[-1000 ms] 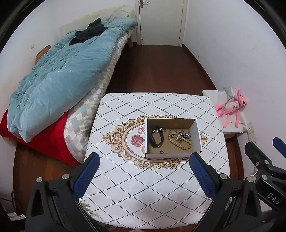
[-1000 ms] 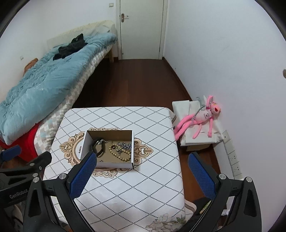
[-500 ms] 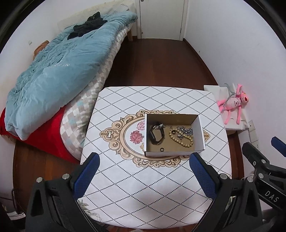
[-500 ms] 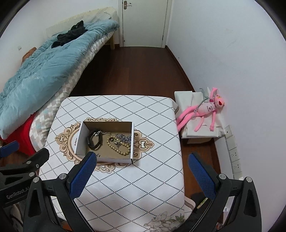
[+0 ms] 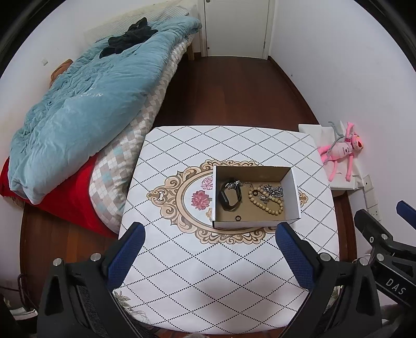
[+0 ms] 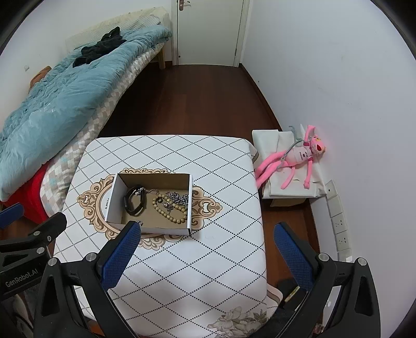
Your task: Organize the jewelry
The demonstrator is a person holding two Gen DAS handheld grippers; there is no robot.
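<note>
Left wrist view, jewelry box [image 5: 256,223] ahead of spread left gripper [image 5: 209,256], untouched

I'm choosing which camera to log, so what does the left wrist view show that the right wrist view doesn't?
Only the left wrist view shows the small ring on the box floor near the front wall; in the right view that spot is hidden.

Only the right wrist view shows the door handle and the row of wall sockets.

Both show the cardboard box, black band, bead bracelet, pink plush toy, and open, empty tongs.
</note>
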